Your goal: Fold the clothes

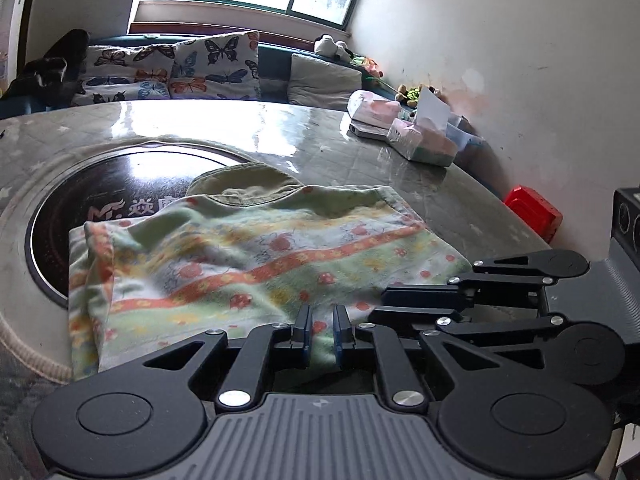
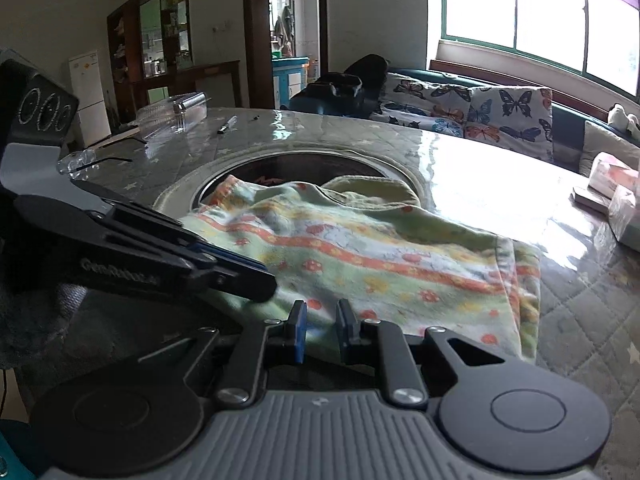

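**Two hand-held grippers at the near hem of a patterned garment**

The left hand-held gripper (image 1: 322,330) sits low at the near edge of the garment (image 1: 248,256), its blue-padded fingers a narrow gap apart with cloth showing between them; whether they pinch it, I cannot tell. Just to its right, the right hand-held gripper (image 2: 322,326) is set the same way, jaws slightly parted over the hem, grip unclear. Each tool's linkage crowds the other's view at the side.

The garment, pale green with orange stripes and red dots, lies rumpled on the surface (image 1: 320,136), spreading forward from both tools and partly covering a dark round inset plate (image 1: 100,200). Its olive collar (image 1: 244,180) is at the far side.

Further ahead and to the right of the left tool stand wrapped tissue packs (image 1: 420,140) by the wall, with a red box (image 1: 534,212) below the surface edge. Ahead-left of the right tool lie a clear plastic container (image 2: 176,114) and a pen (image 2: 226,124). Beyond the surface, butterfly cushions (image 2: 472,110) line a sofa under the window.
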{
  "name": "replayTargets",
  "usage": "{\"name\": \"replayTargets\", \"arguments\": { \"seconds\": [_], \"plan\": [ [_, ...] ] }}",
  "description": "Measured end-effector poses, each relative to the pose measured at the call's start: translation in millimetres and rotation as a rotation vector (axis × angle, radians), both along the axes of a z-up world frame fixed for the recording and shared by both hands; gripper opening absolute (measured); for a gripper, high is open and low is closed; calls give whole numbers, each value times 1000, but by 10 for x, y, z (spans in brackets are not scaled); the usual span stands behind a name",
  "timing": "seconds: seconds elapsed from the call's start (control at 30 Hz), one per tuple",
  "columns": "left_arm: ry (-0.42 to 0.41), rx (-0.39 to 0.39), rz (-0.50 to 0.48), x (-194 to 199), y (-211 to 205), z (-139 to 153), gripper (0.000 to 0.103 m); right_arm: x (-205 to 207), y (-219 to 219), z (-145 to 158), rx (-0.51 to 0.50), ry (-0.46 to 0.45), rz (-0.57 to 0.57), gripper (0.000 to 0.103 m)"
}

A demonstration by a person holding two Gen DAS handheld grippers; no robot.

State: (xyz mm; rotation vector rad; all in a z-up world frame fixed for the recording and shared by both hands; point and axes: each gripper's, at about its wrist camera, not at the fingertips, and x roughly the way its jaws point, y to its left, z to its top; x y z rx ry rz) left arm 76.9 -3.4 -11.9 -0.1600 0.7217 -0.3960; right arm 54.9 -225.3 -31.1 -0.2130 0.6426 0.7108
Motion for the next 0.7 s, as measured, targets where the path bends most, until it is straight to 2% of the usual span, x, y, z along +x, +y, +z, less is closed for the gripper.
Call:
{"name": "replayTargets", "arguments": {
  "seconds": [0.33,0.43,0.53,0.7],
  "plan": [
    [-2,-43,34,-134,158,-7,12,44,-301,-3,1,-7,-106,14],
    [-2,-53,47,-172,213,2,12,74,-394,-17,5,1,-143,18],
    [6,-75,60,-206,280,-11,12,95,-482,-29,-8,0,-192,17],
    [29,-116,87,-261,393,-34,10,103,-602,-35,-5,14,-209,16]
  ]
}}
